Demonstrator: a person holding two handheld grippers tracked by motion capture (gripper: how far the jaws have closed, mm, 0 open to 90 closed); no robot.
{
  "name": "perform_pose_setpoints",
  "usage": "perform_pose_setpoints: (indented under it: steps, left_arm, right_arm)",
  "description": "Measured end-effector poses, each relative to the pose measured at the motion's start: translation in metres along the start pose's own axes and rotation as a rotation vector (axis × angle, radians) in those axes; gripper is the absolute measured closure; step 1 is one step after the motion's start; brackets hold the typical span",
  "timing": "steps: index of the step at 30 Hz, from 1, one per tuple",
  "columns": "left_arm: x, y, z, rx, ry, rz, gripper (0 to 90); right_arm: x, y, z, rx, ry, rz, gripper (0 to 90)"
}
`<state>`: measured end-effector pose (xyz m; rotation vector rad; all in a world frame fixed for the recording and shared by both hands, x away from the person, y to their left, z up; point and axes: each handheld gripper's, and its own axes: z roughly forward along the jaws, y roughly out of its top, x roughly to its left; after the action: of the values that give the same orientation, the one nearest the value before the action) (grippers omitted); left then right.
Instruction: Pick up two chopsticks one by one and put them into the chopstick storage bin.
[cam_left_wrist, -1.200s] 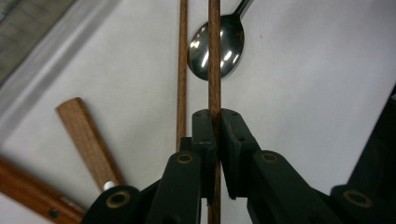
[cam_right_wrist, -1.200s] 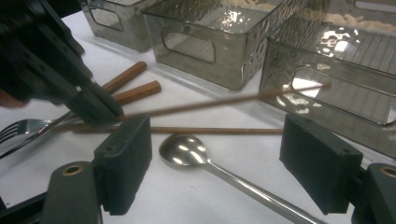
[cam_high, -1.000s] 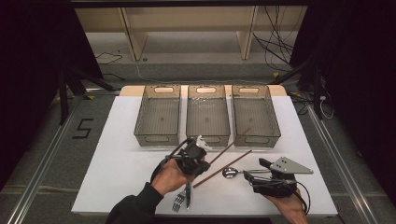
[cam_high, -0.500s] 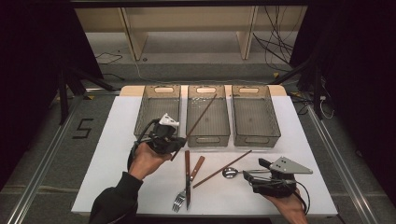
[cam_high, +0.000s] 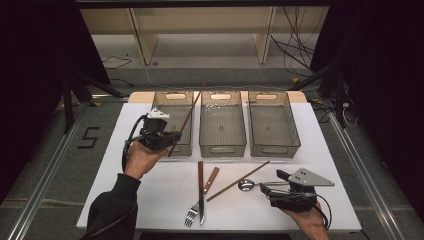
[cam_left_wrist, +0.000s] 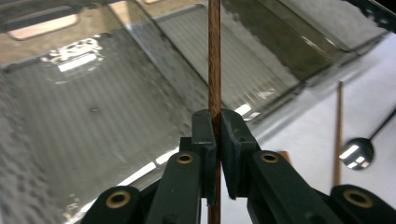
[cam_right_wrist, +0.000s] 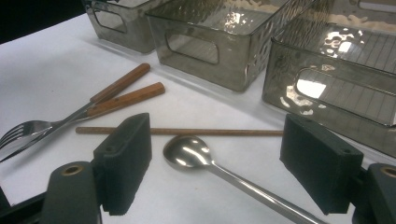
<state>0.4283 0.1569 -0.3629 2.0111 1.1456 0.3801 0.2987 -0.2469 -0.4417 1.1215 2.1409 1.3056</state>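
Wooden chopstick (cam_left_wrist: 214, 70) is pinched tight in my left gripper (cam_high: 162, 136), standing up between its closed jaws over the leftmost bin (cam_high: 172, 122); all three bins look empty, so I judge sorting has barely begun. My right gripper (cam_right_wrist: 219, 163) rests wide open around the spoon (cam_right_wrist: 187, 151), holding nothing, with the second chopstick (cam_right_wrist: 180, 132), fork (cam_right_wrist: 28, 130) and knife (cam_high: 200, 187) left on the mat.

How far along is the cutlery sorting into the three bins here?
Nothing looks sorted yet: all three smoky clear plastic bins appear empty. In hand: the left hand-held gripper is clamped on a thin brown wooden chopstick over the leftmost bin. Left on the white table: a second chopstick, a wooden-handled fork and knife, and a steel spoon by the open right hand-held gripper.
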Motion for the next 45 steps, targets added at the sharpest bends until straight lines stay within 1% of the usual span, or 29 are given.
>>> perform_pose_setpoints:
  steps: [1, 3, 6, 12, 19, 26, 28, 30, 39, 42, 45]
  left_arm:
    - [0.004, 0.001, -0.001, 0.007, 0.007, -0.002, 84.3]
    - [0.012, 0.004, 0.000, 0.004, 0.021, -0.011, 84.3]
    - [0.022, 0.006, 0.002, 0.003, 0.037, -0.033, 84.3]
    - [0.038, 0.009, 0.007, 0.000, 0.070, -0.053, 84.3]
    - [0.055, 0.012, 0.014, 0.005, 0.098, -0.075, 84.3]
    - [0.070, 0.009, 0.022, 0.014, 0.125, -0.108, 84.3]
    - [0.074, 0.008, 0.024, 0.019, 0.131, -0.117, 84.2]
    - [0.076, 0.007, 0.027, 0.033, 0.141, -0.112, 84.2]
    - [0.085, 0.003, 0.035, 0.043, 0.165, -0.133, 84.2]
    - [0.086, 0.000, 0.039, 0.065, 0.171, -0.131, 84.2]
    - [0.087, -0.003, 0.043, 0.077, 0.175, -0.137, 84.1]
  right_arm:
    - [0.000, 0.000, 0.000, 0.000, 0.000, 0.000, 25.5]
    - [0.000, 0.000, 0.000, 0.000, 0.000, 0.000, 25.5]
    - [0.000, 0.000, 0.000, -0.001, 0.000, 0.002, 25.5]
    - [0.000, 0.000, 0.000, 0.000, 0.001, 0.001, 25.5]
    - [0.000, 0.000, 0.000, 0.000, 0.001, 0.003, 25.5]
    - [-0.001, 0.000, 0.000, 0.000, 0.003, 0.001, 25.5]
    - [-0.001, -0.001, 0.000, 0.000, 0.004, 0.002, 25.5]
    - [0.000, 0.000, 0.000, 0.002, 0.005, 0.003, 25.5]
    - [0.000, -0.001, 0.000, 0.001, 0.007, 0.003, 25.5]
    - [0.000, -0.001, 0.000, 0.000, 0.008, 0.003, 25.5]
    - [0.000, 0.000, 0.000, 0.001, 0.008, 0.003, 25.5]
